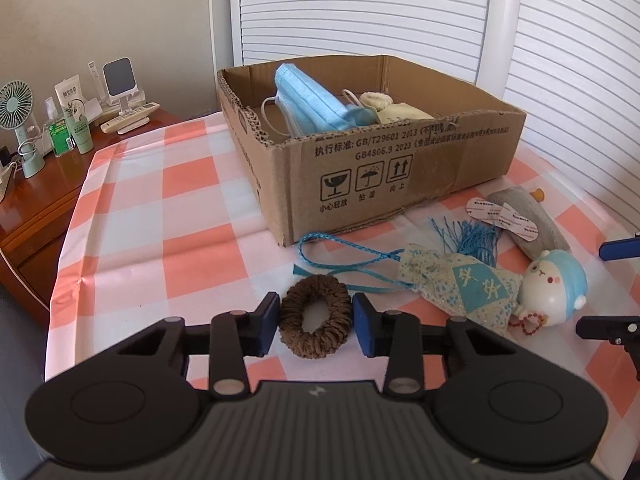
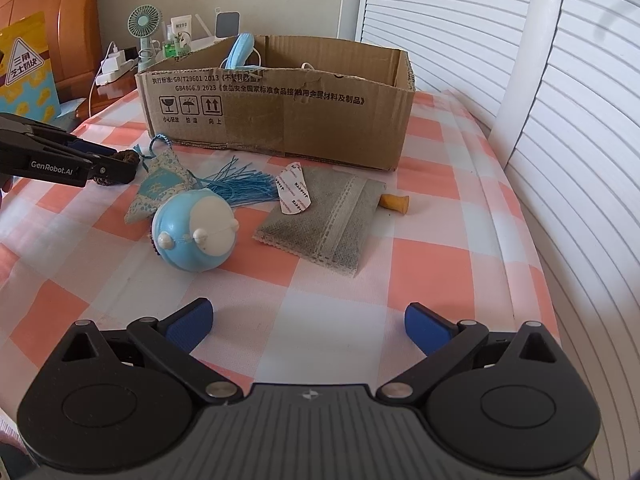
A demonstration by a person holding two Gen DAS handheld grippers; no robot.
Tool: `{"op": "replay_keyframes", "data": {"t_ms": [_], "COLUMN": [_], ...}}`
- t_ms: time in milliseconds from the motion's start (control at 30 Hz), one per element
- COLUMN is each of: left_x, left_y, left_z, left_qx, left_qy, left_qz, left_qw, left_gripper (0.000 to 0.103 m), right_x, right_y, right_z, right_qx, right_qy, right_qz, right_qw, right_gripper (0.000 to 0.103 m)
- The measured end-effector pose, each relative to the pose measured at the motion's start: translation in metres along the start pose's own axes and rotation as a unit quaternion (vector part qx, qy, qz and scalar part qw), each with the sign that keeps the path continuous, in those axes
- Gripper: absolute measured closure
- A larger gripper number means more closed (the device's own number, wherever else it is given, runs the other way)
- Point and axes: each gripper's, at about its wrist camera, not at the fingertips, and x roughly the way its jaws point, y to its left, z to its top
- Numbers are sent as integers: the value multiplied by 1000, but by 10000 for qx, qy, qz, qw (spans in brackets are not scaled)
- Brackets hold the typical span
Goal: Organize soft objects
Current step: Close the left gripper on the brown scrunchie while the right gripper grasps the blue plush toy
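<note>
A brown knitted hair tie (image 1: 316, 317) lies on the checked tablecloth between the pads of my left gripper (image 1: 316, 322). The jaws stand on both sides of it, close but with small gaps. A cardboard box (image 1: 400, 160) behind holds a blue face mask (image 1: 312, 100) and cream soft items. A patterned sachet (image 1: 456, 280) with blue tassel, a round blue-and-white toy (image 2: 194, 232) and a grey fabric pouch (image 2: 324, 224) lie on the cloth. My right gripper (image 2: 308, 326) is wide open and empty, hovering near the toy and pouch.
A wooden bedside table (image 1: 36, 200) at the left carries a small fan (image 1: 18, 120), bottles and remotes. White louvred doors (image 1: 360, 12) stand behind the box. A small orange stopper (image 2: 394, 203) lies beside the pouch. White adhesive strips (image 2: 294, 192) rest on the pouch.
</note>
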Motion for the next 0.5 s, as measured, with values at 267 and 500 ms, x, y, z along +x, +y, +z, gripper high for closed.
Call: {"op": "replay_keyframes", "data": {"t_ms": [267, 500], "left_x": [-9, -10], "left_y": [1, 2], "left_z": [-8, -9], "left_qx": [-132, -182], "left_qy": [-4, -1], "left_qz": [32, 40], "left_qw": [9999, 9998], "left_gripper": [65, 65], "right_x": [-12, -7], "right_y": [20, 43], "right_z": [2, 26], "right_qx": [-470, -1076], "right_qy": [-139, -360], "right_qz": [416, 706], "right_qw": [9979, 9910], "right_gripper": [1, 13]}}
